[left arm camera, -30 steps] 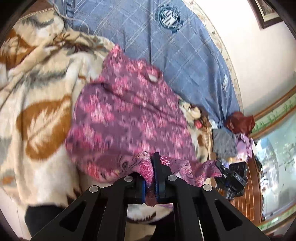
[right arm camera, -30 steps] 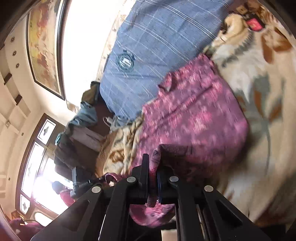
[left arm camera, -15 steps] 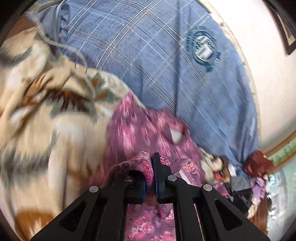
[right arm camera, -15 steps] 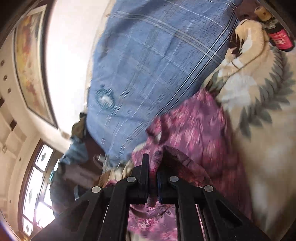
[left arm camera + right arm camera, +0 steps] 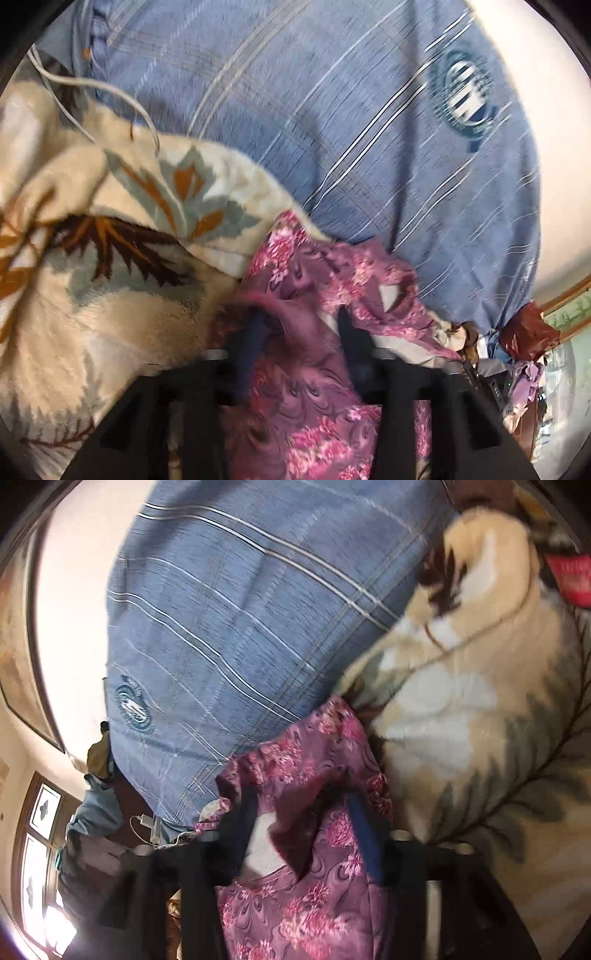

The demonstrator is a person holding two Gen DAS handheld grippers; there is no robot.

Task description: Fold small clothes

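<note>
A small pink and purple floral garment (image 5: 317,398) lies folded over on the cream leaf-patterned blanket (image 5: 110,302), its top edge near the blue pillow. My left gripper (image 5: 299,321) is open low over the garment, cloth lying loose between its fingers. In the right wrist view the same garment (image 5: 303,886) fills the lower middle, and my right gripper (image 5: 303,805) is open over it, fingers spread to either side of the fold.
A large blue plaid pillow (image 5: 351,122) with a round crest lies just beyond the garment. A white cable (image 5: 92,85) runs over the blanket at upper left. A pile of clothes (image 5: 528,343) sits at the bed's right edge. A red-labelled bottle (image 5: 569,576) lies at top right.
Both grippers carried the garment's lower edge forward toward the pillow, folding it over, then opened and let the cloth go.
</note>
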